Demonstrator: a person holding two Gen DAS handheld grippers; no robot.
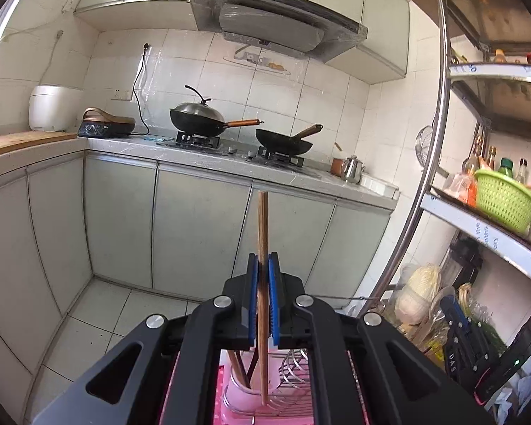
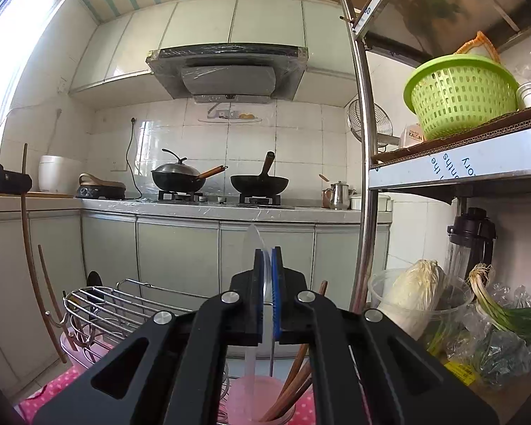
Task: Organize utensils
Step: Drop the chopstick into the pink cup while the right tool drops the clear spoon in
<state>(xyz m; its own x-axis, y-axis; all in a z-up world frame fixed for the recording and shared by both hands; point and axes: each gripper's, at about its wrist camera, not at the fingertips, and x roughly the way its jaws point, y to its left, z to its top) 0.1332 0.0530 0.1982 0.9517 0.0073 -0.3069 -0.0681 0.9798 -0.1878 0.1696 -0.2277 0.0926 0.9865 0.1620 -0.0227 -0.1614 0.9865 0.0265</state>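
Between the blue pads of the left gripper (image 1: pixel 263 265) stands a wooden chopstick (image 1: pixel 262 226), clamped near its middle and almost upright — stiff, light, and smooth enough that it may well pivot in a narrow grip, so a hold near the centre looks sensible. Its lower end hangs over a pink utensil cup (image 1: pixel 246 395) that already holds other brown sticks, beside a wire dish rack (image 1: pixel 293 382). Next to it, the right gripper (image 2: pixel 267 265) is clenched on a clear plastic spoon (image 2: pixel 252 244) — thin and probably flexible. Below it a pink cup (image 2: pixel 251 400) holds several wooden chopsticks (image 2: pixel 295 382). Beyond, two woks sit on the stove.
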